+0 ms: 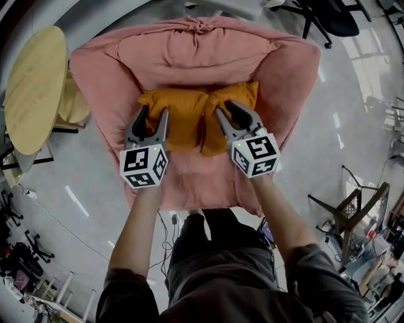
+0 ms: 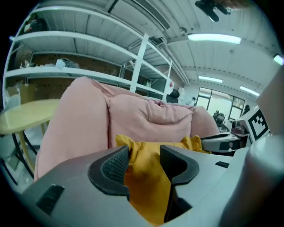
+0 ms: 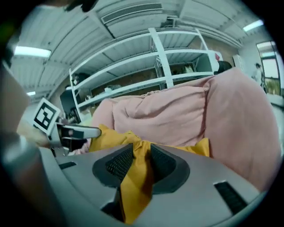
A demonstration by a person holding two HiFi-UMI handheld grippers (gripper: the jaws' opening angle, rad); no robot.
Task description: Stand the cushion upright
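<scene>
The mustard-yellow cushion [image 1: 183, 117] sits on the seat of a pink beanbag chair [image 1: 189, 50], just in front of its puffy backrest, with a deep crease down its middle that splits it into a left and a right half. I cannot tell how steeply it leans. The left gripper [image 1: 154, 112] reaches onto the left half. In the left gripper view its jaws stand well apart, and a broad, smooth swell of cushion fabric fills the gap without being pinched. The right gripper [image 1: 225, 107] is on the right half, near the crease. In the right gripper view its jaws stand closer together and are clamped on a gathered fold of the yellow fabric, which bunches up above the pads. Both grippers point away from the person and somewhat down, and their marker cubes [image 1: 144, 165] face the head camera. A bare forearm [image 1: 136, 233] runs back from each cube toward the person, who stands at the near edge of the beanbag. To the left of the beanbag stands a round pale-yellow table [image 1: 35, 88]. Far right, on the shiny grey floor [image 1: 353, 126], is a black office chair [image 1: 328, 16]. White shelving [image 2: 88, 53] rises behind the beanbag.
</scene>
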